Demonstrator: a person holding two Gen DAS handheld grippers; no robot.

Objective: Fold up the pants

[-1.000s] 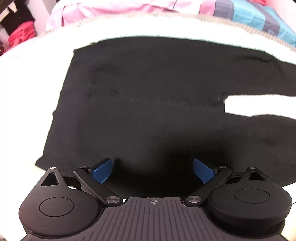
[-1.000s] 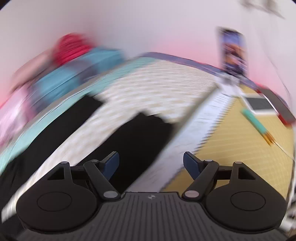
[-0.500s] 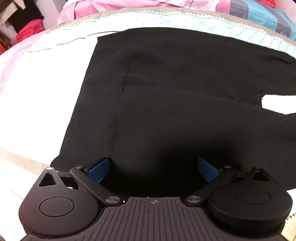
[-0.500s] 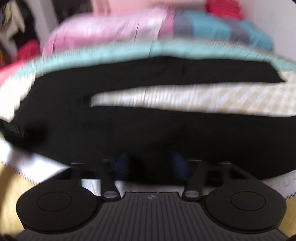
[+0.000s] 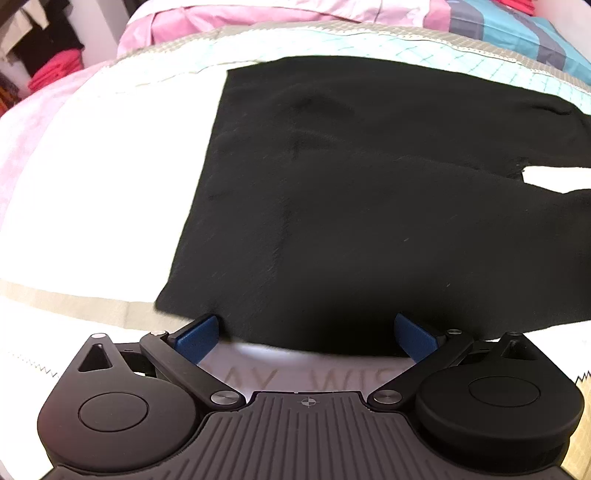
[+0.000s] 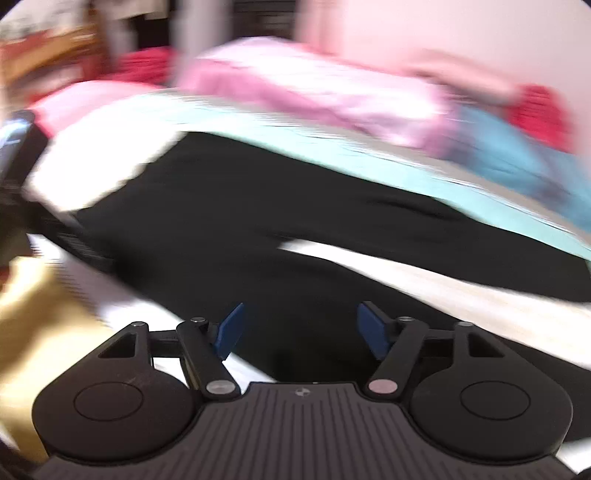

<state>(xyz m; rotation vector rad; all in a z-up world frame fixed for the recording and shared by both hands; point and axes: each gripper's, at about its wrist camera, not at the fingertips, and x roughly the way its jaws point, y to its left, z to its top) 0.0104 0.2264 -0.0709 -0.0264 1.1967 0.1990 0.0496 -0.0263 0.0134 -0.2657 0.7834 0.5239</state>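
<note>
Black pants (image 5: 351, 206) lie flat on the bed, waistband to the left, the two legs running off to the right with a white gap between them. My left gripper (image 5: 306, 334) is open at the near edge of the pants, close to the waist corner, holding nothing. In the blurred right wrist view the pants (image 6: 229, 221) spread from left to right. My right gripper (image 6: 299, 328) is open over the near leg, holding nothing.
The bed (image 5: 92, 177) has a white and mint cover with a beige band near the front. Pink and striped blue bedding (image 5: 295, 14) is piled at the back. Clothes hang on shelves (image 5: 44, 62) at the far left.
My left gripper slid left and back toward the waist corner at the near edge of the pants. My right gripper swung left from the leg ends toward the crotch. Both stayed open.
</note>
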